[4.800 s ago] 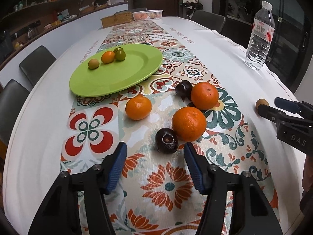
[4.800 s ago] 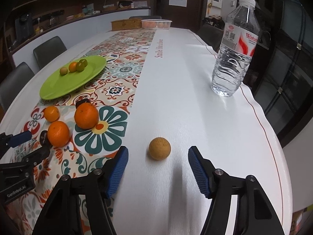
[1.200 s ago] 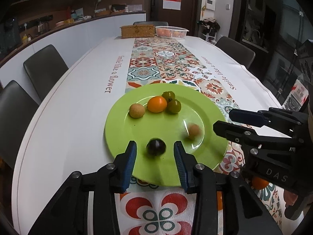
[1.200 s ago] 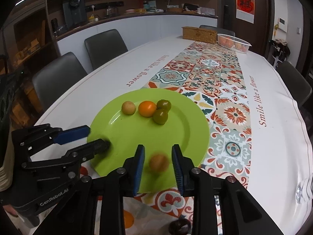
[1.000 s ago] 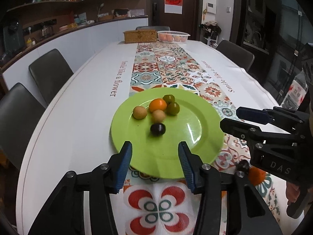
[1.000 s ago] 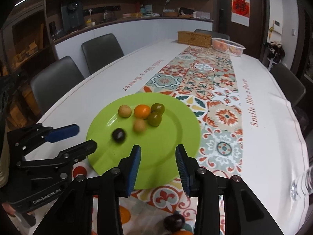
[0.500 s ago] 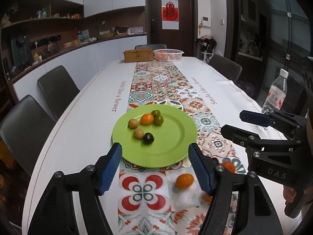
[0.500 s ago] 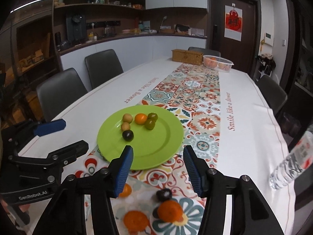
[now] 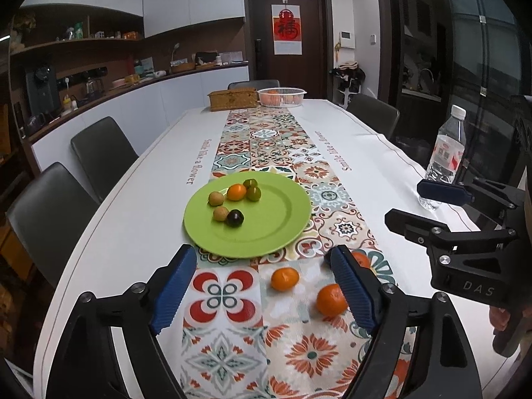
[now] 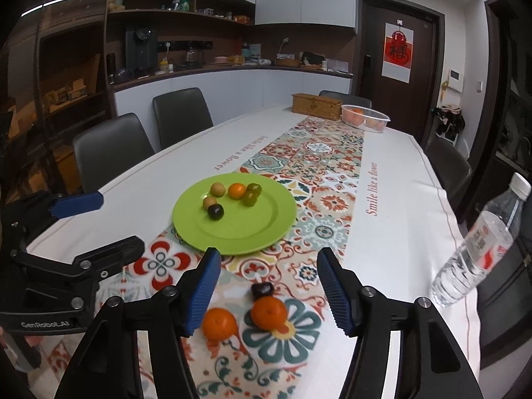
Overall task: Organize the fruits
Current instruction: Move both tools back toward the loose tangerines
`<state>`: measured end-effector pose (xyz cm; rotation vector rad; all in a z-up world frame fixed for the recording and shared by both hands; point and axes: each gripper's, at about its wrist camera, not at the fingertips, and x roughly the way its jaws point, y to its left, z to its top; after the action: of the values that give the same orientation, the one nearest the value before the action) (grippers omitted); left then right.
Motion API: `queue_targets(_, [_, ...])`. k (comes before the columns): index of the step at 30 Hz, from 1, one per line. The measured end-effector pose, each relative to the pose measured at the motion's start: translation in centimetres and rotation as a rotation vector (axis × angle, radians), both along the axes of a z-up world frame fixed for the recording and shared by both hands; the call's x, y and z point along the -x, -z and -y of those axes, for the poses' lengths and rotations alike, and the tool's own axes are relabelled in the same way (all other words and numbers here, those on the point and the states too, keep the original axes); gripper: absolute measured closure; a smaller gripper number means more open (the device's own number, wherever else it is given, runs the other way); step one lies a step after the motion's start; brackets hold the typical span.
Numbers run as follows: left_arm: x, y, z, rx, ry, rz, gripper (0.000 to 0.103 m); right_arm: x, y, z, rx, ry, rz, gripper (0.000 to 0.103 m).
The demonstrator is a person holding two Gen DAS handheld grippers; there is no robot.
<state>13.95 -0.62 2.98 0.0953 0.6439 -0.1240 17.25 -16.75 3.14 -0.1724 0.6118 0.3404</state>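
Big white table under me, patterned runner straight down its middle. On the runner sits the green plate, and it holds six small fruits bunched toward its far left: two tan ones, a small orange one, two green ones touching each other, and a dark plum pressed against the nearer tan fruit.

At the far end of the table, a wicker box stands beside a white basket with orange fruit inside. A water bottle stands upright on the white cloth near the right edge, well apart from the plate. Grey chairs line the left side.

My left gripper hangs above the near runner, jaws spread wide, nothing between them. My right gripper is the same, wide apart and empty, just this side of the plate.

Loose fruit off the plate, on the runner: three mandarins. One lies between my left fingers in that view, another touches the edge of the right-hand pad, and a third peeks out behind it. A second dark plum lies against the far side of a mandarin, between my right fingers in that view.
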Motion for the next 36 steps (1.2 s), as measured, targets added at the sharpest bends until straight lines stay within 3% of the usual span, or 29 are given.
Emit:
queue_targets(15, [3.0,2.2,2.8,-0.041,0.036,0.018,0.014,2.1,2.0,2.3,0.032,-0.065,0.016,0.042])
queue_targets(36, [1.0,7.2,4.9,-0.060,0.158,-0.063,0.015,1.1,6.8,1.7,0.175,-0.235,0.012,0.042])
